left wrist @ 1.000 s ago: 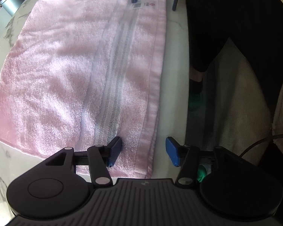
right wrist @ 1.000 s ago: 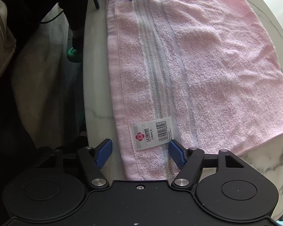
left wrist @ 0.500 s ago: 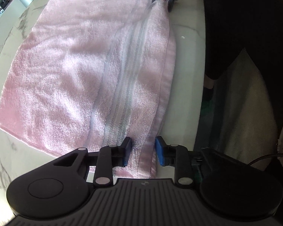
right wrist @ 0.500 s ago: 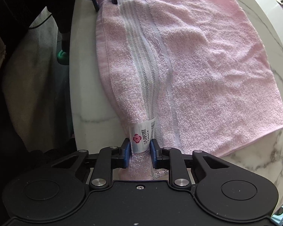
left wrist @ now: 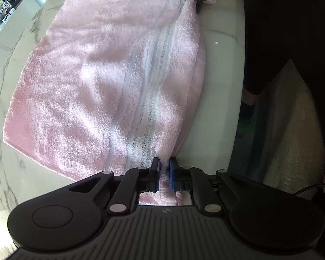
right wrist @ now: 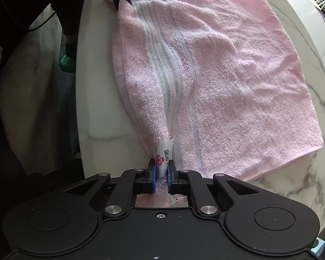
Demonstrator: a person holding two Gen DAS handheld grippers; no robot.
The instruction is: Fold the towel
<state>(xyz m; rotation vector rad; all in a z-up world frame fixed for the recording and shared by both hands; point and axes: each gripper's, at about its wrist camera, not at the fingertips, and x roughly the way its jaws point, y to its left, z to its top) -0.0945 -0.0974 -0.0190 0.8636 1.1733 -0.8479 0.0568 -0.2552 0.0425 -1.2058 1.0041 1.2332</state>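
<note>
Now your left gripper (left wrist: 163, 169) is clamped on one towel (left wrist: 101, 82) corner; your right gripper (right wrist: 161, 171) is closing on the other, pinching it.

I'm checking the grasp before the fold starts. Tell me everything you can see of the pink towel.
The pink towel is terry cloth with a woven white-and-grey striped band running near one long edge and a white paper label bearing a pink flower mark. It lies mostly flat on the marble table, slightly rumpled. Its banded edge is bunched into a raised ridge, pinched at one end by the left gripper and at the label end by the right gripper, whose jaws are closing on it.
</note>
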